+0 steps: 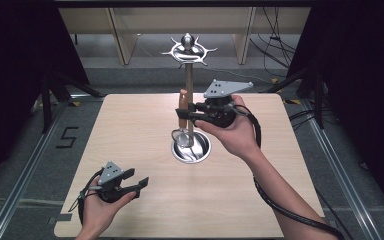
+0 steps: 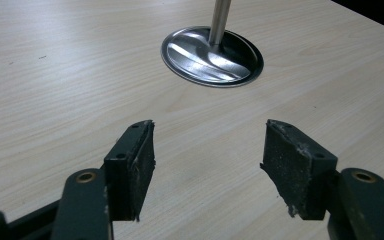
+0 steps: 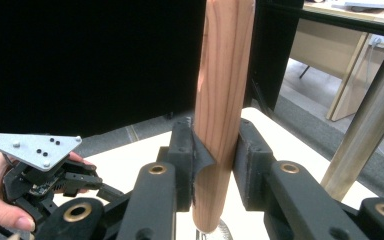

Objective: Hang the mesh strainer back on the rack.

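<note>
A: What does the right claw [image 1: 182, 118] hold?

B: It is clamped on a wooden handle [image 3: 223, 100], which stands upright between the two pads. In the high view a metal whisk head [image 1: 182, 136] hangs under the handle, above the round steel base [image 1: 203, 150] of the stand.

A: What is close to it?

B: The steel pole [image 1: 189, 85] of the stand is just beside the handle, on its right in the high view. In the right gripper view the pole [image 3: 372, 115] rises at the right edge, near the claw but apart from it. At the top of the pole is a ring of hooks [image 1: 188, 51], well above the handle.

A: And the left claw [image 1: 134, 181]?

B: Its jaws stand wide apart with nothing between them. It is low over the desk [image 1: 130, 130], near the front left corner. In the left gripper view the base [image 2: 212, 50] lies ahead of it, with bare wood in between.

A: How much room is there?

B: The base sits near the middle of the desk, so open wood lies on all sides of it. Past the far edge there are floor and cables.
</note>
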The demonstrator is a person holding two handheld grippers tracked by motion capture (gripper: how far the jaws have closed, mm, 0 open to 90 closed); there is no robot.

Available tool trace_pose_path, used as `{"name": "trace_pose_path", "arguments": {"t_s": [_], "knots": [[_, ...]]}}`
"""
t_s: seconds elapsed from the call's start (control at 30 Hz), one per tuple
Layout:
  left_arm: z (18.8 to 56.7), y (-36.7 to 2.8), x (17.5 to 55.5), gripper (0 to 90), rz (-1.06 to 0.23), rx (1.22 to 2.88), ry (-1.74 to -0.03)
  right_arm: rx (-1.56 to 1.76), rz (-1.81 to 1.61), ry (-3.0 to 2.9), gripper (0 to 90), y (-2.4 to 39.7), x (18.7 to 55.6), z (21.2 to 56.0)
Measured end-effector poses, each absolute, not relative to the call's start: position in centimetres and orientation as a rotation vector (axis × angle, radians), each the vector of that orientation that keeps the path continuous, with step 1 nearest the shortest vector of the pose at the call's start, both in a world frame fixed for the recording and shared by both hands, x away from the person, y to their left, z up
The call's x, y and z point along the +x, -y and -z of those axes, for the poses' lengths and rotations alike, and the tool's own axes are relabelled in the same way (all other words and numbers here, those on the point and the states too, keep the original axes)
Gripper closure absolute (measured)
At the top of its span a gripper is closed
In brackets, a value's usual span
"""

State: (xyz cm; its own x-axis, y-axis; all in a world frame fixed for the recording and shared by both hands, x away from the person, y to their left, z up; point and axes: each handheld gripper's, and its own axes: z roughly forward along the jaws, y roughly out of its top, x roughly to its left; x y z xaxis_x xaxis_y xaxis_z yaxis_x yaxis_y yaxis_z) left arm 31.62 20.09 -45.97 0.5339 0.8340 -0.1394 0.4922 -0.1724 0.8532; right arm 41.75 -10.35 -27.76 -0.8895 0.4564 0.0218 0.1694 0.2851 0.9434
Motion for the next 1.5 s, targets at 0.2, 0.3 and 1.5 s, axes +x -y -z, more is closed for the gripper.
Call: {"name": "trace_pose_path", "arguments": {"t_s": [0.2,0.3,1.5], "knots": [[45.9,-19.9,31.6,36.6,-0.451,1.824,-1.095,0.582,-1.647,-2.309,73.8,9.9,42.0,27.6],[45.9,-20.1,31.7,36.6,-0.455,1.826,-1.095,0.589,-1.661,-2.303,73.8,9.8,42.0,27.7],[45.9,-20.1,31.6,36.4,-0.444,1.814,-1.103,0.573,-1.672,-2.266,73.8,8.9,43.2,25.7]]}}
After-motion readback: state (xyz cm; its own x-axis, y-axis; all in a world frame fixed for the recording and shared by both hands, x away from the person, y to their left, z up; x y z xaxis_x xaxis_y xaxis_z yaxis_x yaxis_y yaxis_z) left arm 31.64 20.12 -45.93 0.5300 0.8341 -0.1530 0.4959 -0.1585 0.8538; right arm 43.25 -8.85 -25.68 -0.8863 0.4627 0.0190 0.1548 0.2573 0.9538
